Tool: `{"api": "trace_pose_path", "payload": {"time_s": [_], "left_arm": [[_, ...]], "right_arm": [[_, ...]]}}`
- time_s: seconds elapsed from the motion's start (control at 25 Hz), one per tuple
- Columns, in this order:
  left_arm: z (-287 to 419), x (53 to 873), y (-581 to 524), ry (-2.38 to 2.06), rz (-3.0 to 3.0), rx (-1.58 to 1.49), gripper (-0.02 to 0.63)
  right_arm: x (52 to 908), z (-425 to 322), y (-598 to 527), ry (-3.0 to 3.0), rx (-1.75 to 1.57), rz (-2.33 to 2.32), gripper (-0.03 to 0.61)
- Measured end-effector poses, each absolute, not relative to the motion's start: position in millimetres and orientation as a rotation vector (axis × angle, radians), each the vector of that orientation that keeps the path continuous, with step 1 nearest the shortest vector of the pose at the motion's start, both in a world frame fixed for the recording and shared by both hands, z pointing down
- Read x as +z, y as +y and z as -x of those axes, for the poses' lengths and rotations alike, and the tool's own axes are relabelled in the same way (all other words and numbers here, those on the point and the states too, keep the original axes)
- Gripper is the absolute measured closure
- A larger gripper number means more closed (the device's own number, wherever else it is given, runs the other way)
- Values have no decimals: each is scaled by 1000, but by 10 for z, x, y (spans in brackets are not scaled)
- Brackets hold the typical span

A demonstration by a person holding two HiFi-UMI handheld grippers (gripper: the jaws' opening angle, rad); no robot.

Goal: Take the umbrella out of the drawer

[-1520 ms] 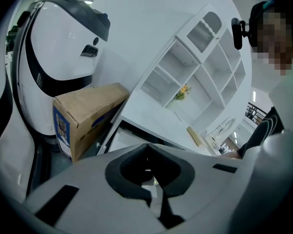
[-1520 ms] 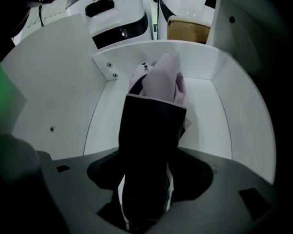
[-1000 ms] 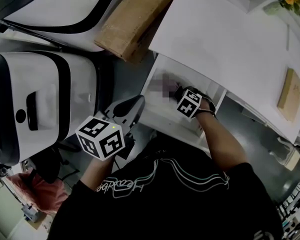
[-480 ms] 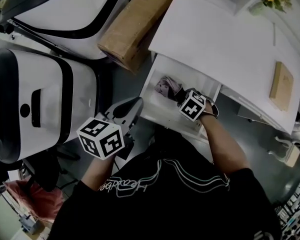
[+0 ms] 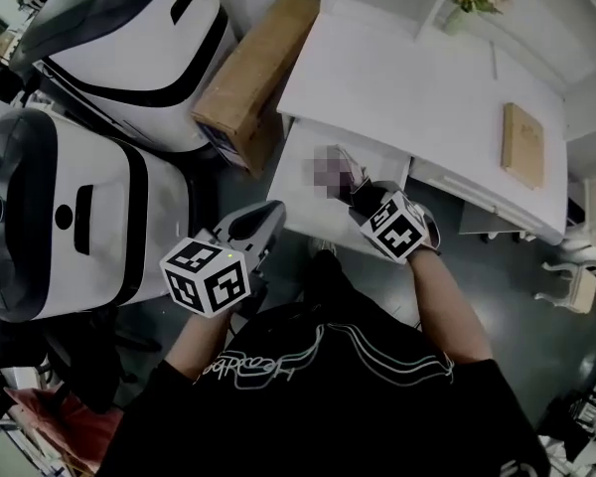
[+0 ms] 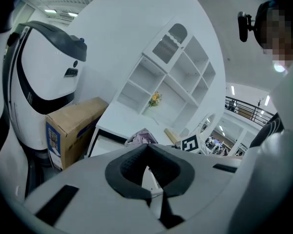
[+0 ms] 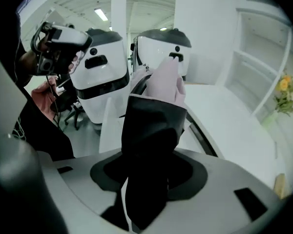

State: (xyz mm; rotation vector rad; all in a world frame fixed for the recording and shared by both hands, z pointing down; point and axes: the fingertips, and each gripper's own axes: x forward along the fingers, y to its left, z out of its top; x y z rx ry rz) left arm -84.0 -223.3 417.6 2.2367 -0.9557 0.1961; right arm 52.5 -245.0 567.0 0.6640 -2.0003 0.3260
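Umbrella (image 7: 166,82) in hand: the right gripper (image 7: 149,167) is clamped on its dark, smooth lower section, with jaws spread wide around that bulk. The soft, pale pink canopy fabric is bunched in loose folds above the pads. Gripping the firm dark part rather than the limp cloth probably gives a surer hold for the lift.

In the head view the folded umbrella sits at twelve o'clock from the right gripper's marker cube, over the open drawer (image 5: 298,202). It looks raised above the drawer's rim, so the removal seems nearly complete. The drawer is a shallow white box pulled out from under the flat, matte white desk (image 5: 407,87).

The left gripper (image 6: 147,147) is at eight o'clock from the drawer. Its ribbed black pads meet at the tips with nothing between them. It is likely held aside to leave the lifting path free.

A brown cardboard box (image 5: 248,68), rectangular and plain-sided, stands at eleven o'clock from the drawer, against the desk's edge.
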Motion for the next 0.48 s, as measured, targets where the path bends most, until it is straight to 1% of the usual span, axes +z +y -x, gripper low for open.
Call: {"api": "trace_pose_path", "payload": {"time_s": [0.48], "left_arm": [[761, 3395, -1566, -945, -2431, 169, 594]], "right_arm": [[4050, -577, -1810, -2396, 384, -1073, 362]]}}
